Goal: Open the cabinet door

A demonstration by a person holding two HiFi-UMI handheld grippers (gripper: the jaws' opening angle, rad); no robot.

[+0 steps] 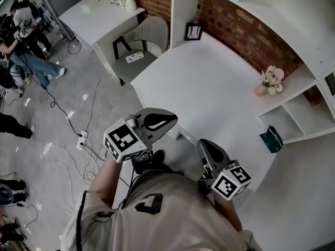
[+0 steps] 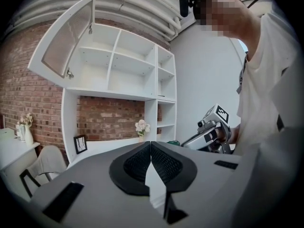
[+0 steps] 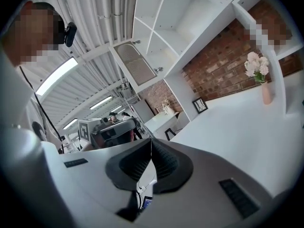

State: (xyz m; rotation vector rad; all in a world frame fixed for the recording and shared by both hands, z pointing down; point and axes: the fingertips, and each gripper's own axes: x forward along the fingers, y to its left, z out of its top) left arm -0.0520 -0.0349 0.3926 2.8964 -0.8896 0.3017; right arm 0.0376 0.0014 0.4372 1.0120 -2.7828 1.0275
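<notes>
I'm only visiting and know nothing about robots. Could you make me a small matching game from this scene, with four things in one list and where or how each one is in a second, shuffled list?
Things
1. cabinet door
2. flowers
3. picture frame
4. left gripper

Place or state
A. in a pink vase by the brick wall
B. jaws shut, nothing between them
C. swung open
D. beside the tall white panel at the back of the counter

Pairs: 1-C, 2-A, 3-D, 4-B
</notes>
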